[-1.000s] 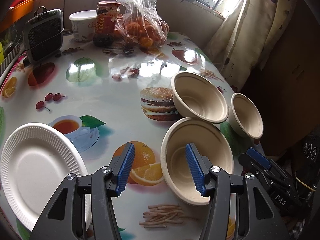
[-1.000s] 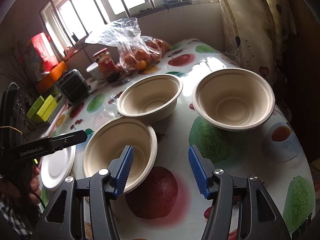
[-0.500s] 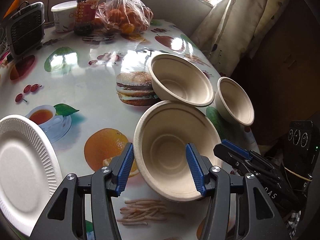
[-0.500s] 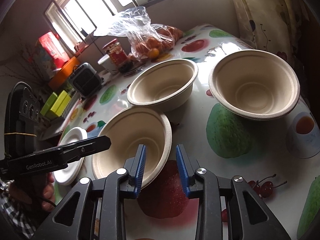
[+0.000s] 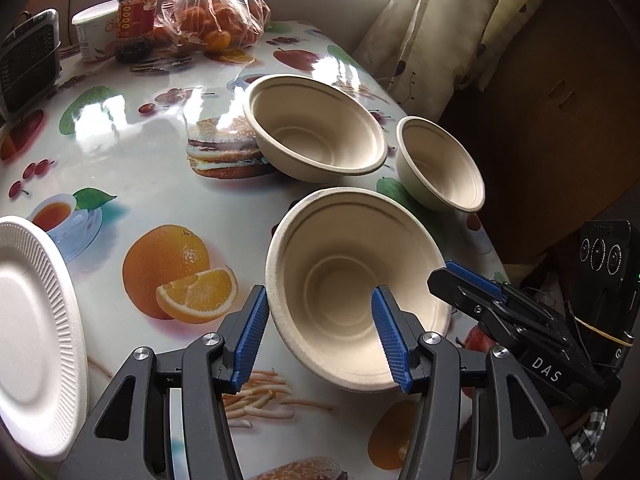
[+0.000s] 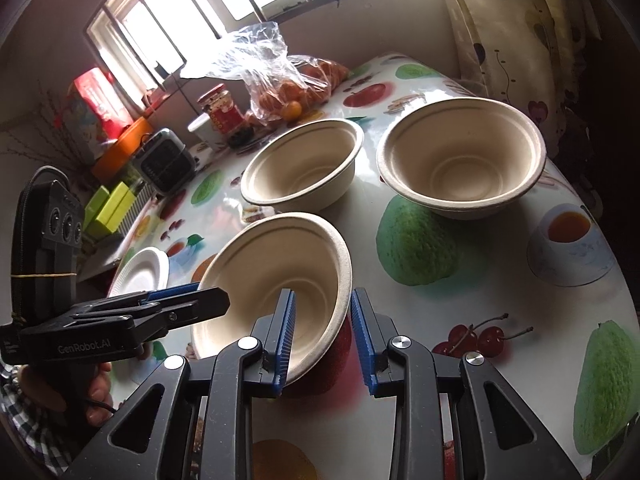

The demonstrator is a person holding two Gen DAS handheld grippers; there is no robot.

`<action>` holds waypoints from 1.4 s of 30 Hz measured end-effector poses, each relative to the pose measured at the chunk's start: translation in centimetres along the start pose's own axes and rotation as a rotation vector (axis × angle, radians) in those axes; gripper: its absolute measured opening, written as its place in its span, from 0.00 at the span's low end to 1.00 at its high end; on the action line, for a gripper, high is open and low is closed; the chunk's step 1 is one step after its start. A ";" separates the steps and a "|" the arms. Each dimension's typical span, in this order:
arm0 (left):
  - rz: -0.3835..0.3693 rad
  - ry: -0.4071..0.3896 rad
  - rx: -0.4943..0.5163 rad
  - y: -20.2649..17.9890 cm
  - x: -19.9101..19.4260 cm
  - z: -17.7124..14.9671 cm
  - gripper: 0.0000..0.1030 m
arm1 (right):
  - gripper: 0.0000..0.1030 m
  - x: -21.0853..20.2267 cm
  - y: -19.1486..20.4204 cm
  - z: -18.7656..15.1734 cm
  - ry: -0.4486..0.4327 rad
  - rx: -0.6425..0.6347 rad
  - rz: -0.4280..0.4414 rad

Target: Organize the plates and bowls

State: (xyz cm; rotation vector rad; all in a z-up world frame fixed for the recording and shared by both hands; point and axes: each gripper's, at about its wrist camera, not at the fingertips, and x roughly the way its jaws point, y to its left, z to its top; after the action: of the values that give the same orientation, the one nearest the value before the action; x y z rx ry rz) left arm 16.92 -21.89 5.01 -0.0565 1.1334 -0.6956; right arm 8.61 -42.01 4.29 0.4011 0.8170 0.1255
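A glossy table point(image 5: 132, 128) fills the left-wrist view, its cloth printed with fruit, a burger and teacups. Far left, a white paper plate point(image 5: 28, 308) lies flat. Centre, a beige bowl point(image 5: 316, 140) sits upright, a second bowl point(image 5: 440, 164) just to its right near the edge. Upper left: a white tub point(image 5: 94, 34), a red-labelled jar point(image 5: 136, 16), a clear bag of oranges point(image 5: 216, 20) and a small dark grille-fronted appliance point(image 5: 28, 60).
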 end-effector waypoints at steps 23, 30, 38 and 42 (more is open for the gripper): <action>0.027 -0.042 0.035 -0.7 -1.9 0.2 0.53 | 0.39 -3.5 -1.4 0.8 -0.076 -0.005 -0.070; 0.083 -0.111 -0.015 1.0 -3.2 4.4 0.53 | 0.42 -4.3 -1.2 5.7 -0.127 -0.078 -0.115; 0.100 -0.159 -0.054 3.0 -2.6 9.1 0.53 | 0.42 -2.3 -1.1 10.4 -0.103 -0.133 -0.084; 0.093 -0.148 -0.074 3.3 -1.1 10.4 0.53 | 0.42 -0.1 -1.5 11.7 -0.052 -0.100 -0.051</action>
State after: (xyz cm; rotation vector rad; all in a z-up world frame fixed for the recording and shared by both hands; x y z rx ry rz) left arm 27.05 -21.79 9.25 -0.1152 1.0128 -0.5580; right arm 17.02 -46.95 10.98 0.2879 0.7660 0.1073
